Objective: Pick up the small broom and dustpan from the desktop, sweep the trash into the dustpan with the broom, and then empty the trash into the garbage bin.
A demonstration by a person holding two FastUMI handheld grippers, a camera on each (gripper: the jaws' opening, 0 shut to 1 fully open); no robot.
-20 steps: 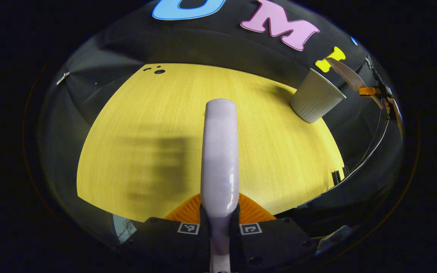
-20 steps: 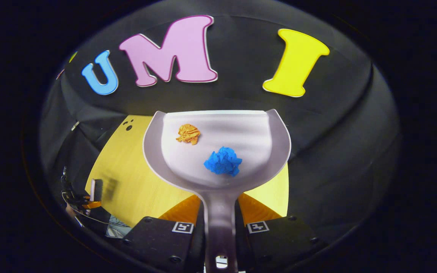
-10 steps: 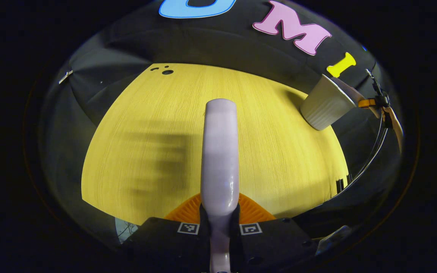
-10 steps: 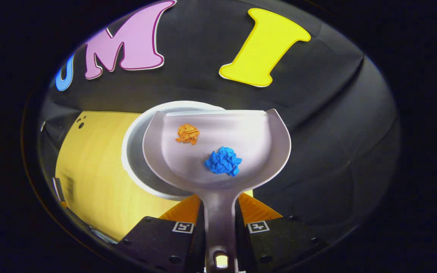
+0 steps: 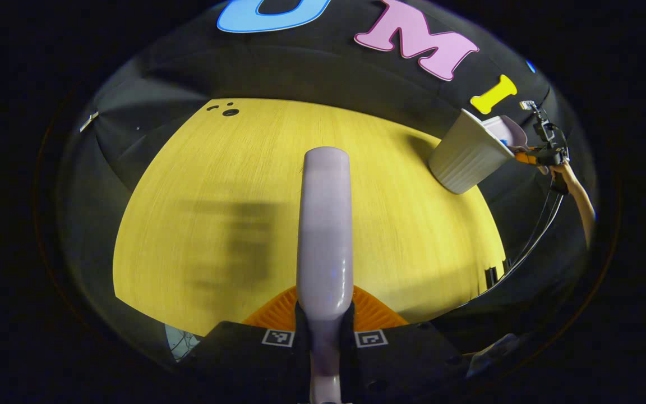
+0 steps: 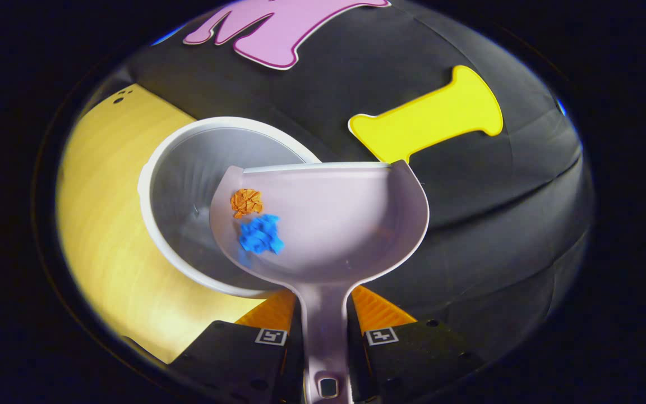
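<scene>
So the left gripper [image 5: 323, 322] has its jaws clamped on the broom [image 5: 326, 224], whose pale handle sticks straight out ahead of them over the yellow wood-grain worktop [image 5: 199, 185]. My guess is it's just parked up there out of the way, since the sweeping looks done and the patch of worktop under it has no scraps on it, only a blurry shadow to the left of the handle. Further right, well ahead of those jaws near the worktop's far edge, sits the garbage bin [image 5: 465, 157], a ribbed white cup-shaped thing, with the dustpan [image 5: 507, 133] poking over its rim and the person's forearm [image 5: 578, 196] behind it. Over in the right gripper view, the right gripper [image 6: 326, 336] has its jaws closed on the dustpan's stem, and the pan is tipped to the left so its lower side hangs over the bin's open mouth. That tilt is why the orange wad [image 6: 246, 202] and the blue wad [image 6: 260, 234] are bunched against the left wall of the pan, ahead and left of the jaws, not yet in the bin. Looks like the dump is underway but needs more tilt. Black cloth walls surround the worktop.
</scene>
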